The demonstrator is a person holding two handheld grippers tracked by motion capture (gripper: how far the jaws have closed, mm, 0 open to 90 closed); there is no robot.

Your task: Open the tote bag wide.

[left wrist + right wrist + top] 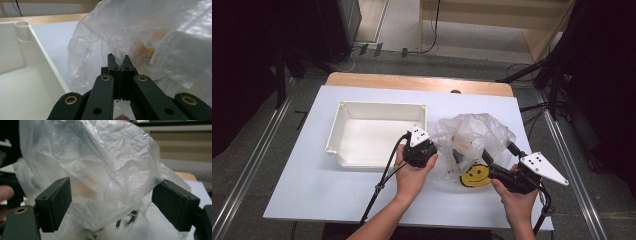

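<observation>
left tool: jaws pressed together, a fold of the plastic bag pinched | right tool: jaws spread wide, bag film bulging between them, contact not clear | bag: seen on the desk, just right of the white tray

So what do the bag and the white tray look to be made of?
Bag: thin translucent plastic film, glossy and finely crinkled, contents showing through; the left gripper pinches a fold.
Tray: looks like rigid moulded plastic, off-white, smooth matte, with rounded corner posts.
</observation>
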